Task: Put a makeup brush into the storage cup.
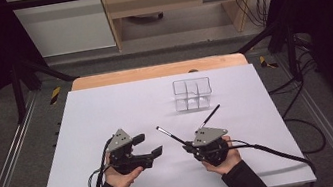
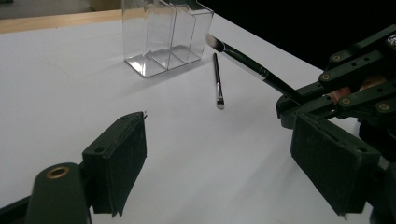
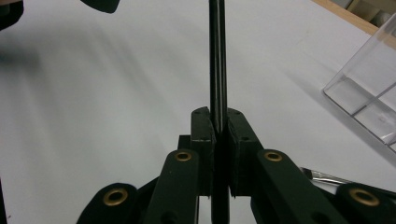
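Between the pressed-together jaws of the right gripper, near the white table's front edge, a slim black brush is clamped by its handle, its tip pointing toward ten o'clock. A second brush lies flat at one o'clock from it, just before the clear divided organizer. At nine o'clock, the left gripper hangs wide open, holding nothing.

Bench: plain white, tan wooden far edge
Organiser: clear, colourless
Brushes: black handles, silver ferrules
Tools: black, brass rivets, grey plates
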Available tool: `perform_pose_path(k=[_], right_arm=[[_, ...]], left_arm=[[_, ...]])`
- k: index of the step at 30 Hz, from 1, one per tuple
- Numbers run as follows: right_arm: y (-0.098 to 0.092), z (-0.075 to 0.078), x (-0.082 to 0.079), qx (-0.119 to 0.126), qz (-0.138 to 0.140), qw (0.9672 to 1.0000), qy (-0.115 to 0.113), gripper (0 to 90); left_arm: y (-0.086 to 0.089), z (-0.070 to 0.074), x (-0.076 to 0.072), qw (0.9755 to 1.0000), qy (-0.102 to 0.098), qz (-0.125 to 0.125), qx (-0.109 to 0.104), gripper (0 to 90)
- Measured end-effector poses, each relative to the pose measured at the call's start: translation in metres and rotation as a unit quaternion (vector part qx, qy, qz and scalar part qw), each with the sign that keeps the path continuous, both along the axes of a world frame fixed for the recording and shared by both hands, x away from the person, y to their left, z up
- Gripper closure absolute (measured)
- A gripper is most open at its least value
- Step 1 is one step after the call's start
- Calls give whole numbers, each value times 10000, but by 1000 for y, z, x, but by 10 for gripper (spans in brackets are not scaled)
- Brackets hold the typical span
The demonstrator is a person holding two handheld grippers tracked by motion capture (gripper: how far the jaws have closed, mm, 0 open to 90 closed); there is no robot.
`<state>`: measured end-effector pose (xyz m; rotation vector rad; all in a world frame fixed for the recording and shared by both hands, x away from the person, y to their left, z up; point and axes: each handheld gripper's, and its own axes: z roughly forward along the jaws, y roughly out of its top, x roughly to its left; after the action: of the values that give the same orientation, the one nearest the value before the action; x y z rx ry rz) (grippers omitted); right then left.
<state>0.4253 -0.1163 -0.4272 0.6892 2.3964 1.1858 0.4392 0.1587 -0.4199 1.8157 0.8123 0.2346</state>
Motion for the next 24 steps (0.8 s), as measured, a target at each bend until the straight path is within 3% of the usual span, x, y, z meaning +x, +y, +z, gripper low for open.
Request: perform_pose_path(k=[24], right_arm=[[2, 3, 0, 470, -209, 9987, -10, 835]], left_arm=[[-14, 6, 4, 9978, -5, 106, -651, 255]])
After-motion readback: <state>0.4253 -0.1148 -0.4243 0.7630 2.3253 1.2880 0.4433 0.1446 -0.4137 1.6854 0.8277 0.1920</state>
